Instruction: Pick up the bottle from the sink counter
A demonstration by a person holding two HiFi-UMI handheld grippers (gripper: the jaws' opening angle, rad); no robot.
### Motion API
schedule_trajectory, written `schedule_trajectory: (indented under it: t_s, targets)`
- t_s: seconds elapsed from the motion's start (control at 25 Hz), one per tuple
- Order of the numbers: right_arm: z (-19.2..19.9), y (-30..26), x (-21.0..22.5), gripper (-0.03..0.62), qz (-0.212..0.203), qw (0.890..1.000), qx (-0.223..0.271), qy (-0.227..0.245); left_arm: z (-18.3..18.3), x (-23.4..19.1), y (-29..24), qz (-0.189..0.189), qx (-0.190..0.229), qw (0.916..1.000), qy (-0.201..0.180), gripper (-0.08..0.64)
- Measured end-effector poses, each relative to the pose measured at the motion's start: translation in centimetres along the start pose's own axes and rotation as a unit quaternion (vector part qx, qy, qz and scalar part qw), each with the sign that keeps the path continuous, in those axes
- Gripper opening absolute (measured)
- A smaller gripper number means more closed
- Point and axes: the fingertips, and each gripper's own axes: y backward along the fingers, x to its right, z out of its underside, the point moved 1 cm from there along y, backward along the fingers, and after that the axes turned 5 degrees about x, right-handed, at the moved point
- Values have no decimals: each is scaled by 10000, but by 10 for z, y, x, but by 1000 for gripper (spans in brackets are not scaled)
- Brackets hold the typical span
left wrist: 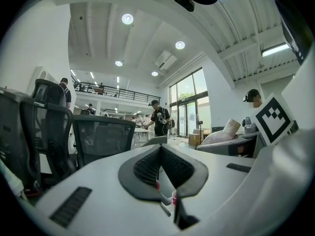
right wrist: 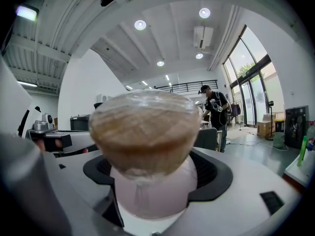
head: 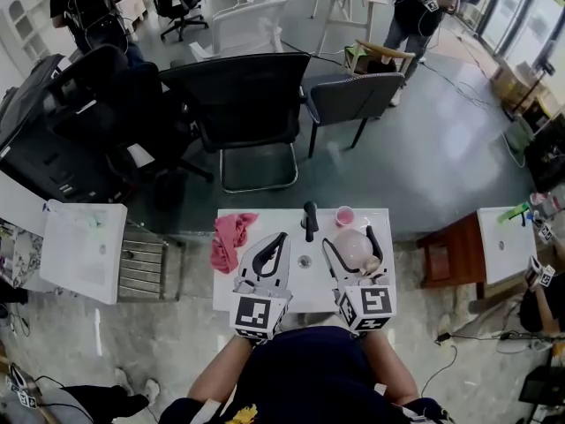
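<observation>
A pale pink bottle with a brownish see-through end sits between the jaws of my right gripper, which is shut on it above the right part of the white sink counter. In the right gripper view the bottle fills the middle, and the dark pads press on both its sides. My left gripper hovers over the counter's left half. Its ribbed pads meet with nothing between them.
On the counter are a red cloth, a black faucet, a small pink cup and a drain. Black office chairs stand beyond. A wooden stool and other white counters flank it.
</observation>
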Motion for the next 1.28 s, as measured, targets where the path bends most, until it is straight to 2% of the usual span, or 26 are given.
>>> schedule_trajectory:
  t_s: [0.4, 1.28]
  targets:
    - [-6, 2, 1, 431, -36, 9999, 95, 59, -3, 12, -5, 191, 40, 9997, -167, 18]
    - [-36, 18, -5, 431, -97, 9993, 334, 117, -16, 1, 4, -8, 182, 9998, -96, 18]
